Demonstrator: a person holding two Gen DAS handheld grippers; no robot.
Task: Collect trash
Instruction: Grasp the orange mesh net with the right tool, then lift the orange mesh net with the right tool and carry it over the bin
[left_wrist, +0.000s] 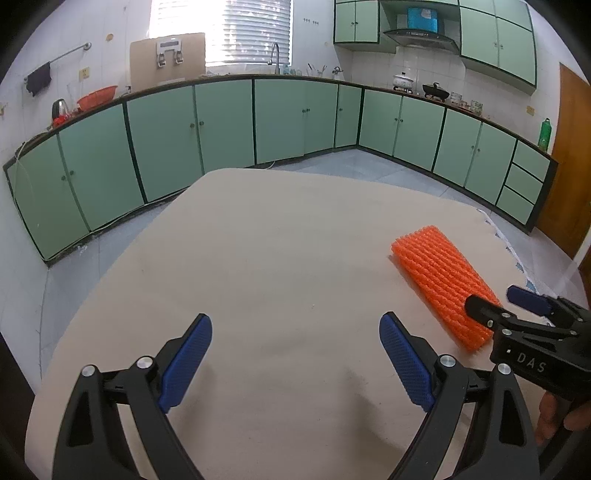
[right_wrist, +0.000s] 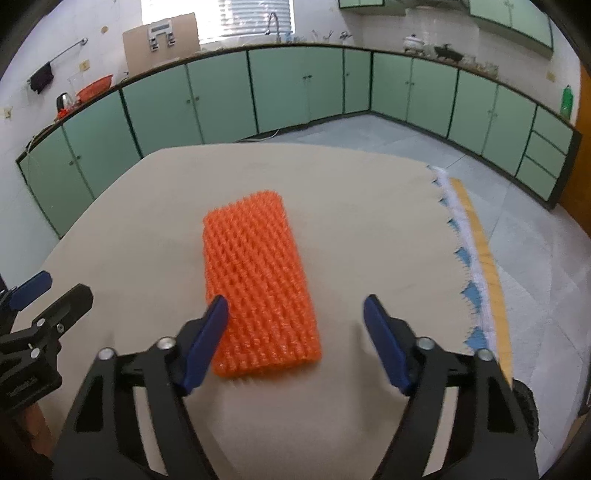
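Observation:
An orange foam net sleeve (right_wrist: 258, 284) lies flat on the beige tablecloth (right_wrist: 147, 229). My right gripper (right_wrist: 295, 314) is open, and the near end of the sleeve lies between its blue fingers, closer to the left one. In the left wrist view the sleeve (left_wrist: 439, 280) lies to the right, with my right gripper (left_wrist: 496, 301) over its near end. My left gripper (left_wrist: 295, 332) is open and empty above bare cloth, left of the sleeve. It also shows at the left edge of the right wrist view (right_wrist: 61, 286).
The table's right edge has a blue-and-white fringe and a yellow strip (right_wrist: 476, 251). Green kitchen cabinets (left_wrist: 221, 122) run along the far walls, with tiled floor (left_wrist: 369, 162) between them and the table. A wooden door (left_wrist: 572, 155) stands at the right.

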